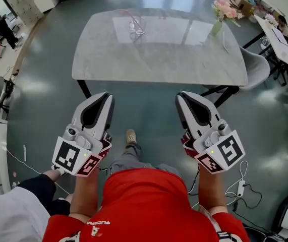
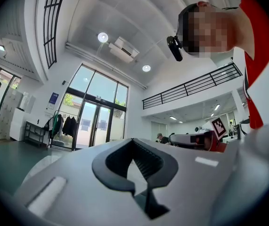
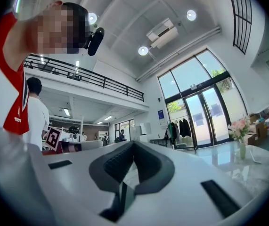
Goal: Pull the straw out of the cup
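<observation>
The left gripper [image 1: 105, 98] and the right gripper [image 1: 181, 98] both have their jaws together and hold nothing. The cup [image 1: 135, 33] with the straw [image 1: 132, 19] stands on the table [image 1: 159, 75], well ahead of both grippers.

table [image 1: 159, 59] top: glossy marble look; floor [image 1: 144, 107] glossy (mirror glare); left tool [image 1: 105, 97], right tool [image 1: 182, 96]: matt white plastic.
</observation>
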A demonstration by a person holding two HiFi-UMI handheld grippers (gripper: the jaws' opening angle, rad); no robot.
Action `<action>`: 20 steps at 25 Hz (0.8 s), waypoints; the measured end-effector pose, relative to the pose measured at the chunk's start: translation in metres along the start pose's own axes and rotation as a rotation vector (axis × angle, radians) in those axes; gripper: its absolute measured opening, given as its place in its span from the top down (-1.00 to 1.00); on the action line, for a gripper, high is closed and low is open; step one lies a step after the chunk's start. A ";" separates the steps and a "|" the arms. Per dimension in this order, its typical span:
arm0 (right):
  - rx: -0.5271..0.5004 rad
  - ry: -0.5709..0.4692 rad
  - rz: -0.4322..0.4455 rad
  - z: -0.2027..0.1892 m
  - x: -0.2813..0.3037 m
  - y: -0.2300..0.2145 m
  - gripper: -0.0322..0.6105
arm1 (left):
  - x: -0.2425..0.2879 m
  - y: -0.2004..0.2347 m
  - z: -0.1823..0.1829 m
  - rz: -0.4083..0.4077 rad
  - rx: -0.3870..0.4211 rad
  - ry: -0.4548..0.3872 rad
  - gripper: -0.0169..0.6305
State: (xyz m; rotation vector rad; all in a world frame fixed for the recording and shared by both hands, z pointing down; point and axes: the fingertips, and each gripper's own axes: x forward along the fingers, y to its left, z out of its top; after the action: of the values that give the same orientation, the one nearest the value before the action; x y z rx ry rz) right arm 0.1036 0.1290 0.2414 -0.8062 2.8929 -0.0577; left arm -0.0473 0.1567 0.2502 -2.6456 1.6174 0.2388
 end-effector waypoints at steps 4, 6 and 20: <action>0.006 0.007 -0.010 -0.002 0.032 -0.018 0.89 | 0.021 0.030 -0.001 -0.013 -0.004 0.012 0.93; 0.012 0.012 -0.018 -0.004 0.048 -0.026 0.90 | 0.031 0.047 -0.002 -0.017 -0.009 0.018 0.93; -0.012 0.045 -0.043 -0.007 0.172 -0.066 0.89 | 0.088 0.162 -0.004 -0.074 -0.032 0.011 0.93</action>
State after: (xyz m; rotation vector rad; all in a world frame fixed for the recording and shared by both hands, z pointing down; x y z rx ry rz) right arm -0.0088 -0.0165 0.2322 -0.8810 2.9202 -0.0635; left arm -0.1513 0.0037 0.2499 -2.7285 1.5284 0.2498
